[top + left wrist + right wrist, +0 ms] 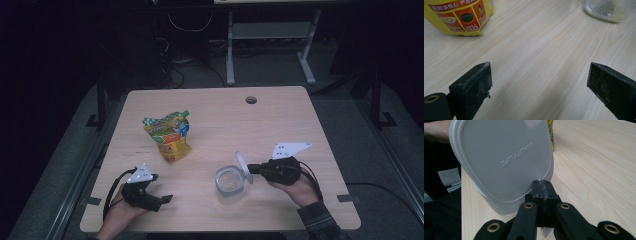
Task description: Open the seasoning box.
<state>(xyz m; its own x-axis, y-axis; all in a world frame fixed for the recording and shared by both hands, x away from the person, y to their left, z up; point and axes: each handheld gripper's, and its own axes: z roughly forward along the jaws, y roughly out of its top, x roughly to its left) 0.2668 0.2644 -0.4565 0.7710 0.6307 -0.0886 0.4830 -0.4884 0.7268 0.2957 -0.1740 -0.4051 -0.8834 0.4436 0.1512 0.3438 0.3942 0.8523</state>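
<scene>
A clear square container (230, 184) stands on the table near the front, its base visible in the left gripper view (607, 10). My right gripper (250, 169) is shut on the rim of its white lid (243, 166), held tilted on edge just right of the container. Up close, the lid (501, 162) reads "QUALITY LIFE" and the right gripper (543, 185) pinches its lower edge. A yellow snack pouch (169, 137) lies left of centre, its bottom corner (459, 17) ahead of my left gripper (539, 82). My left gripper (165, 200) rests open near the front left edge.
The wooden table (280, 125) has a round cable hole (251, 99) at the back. A white desk frame (270, 45) and cables stand on the dark floor beyond. A person's hands hold both grippers at the front edge.
</scene>
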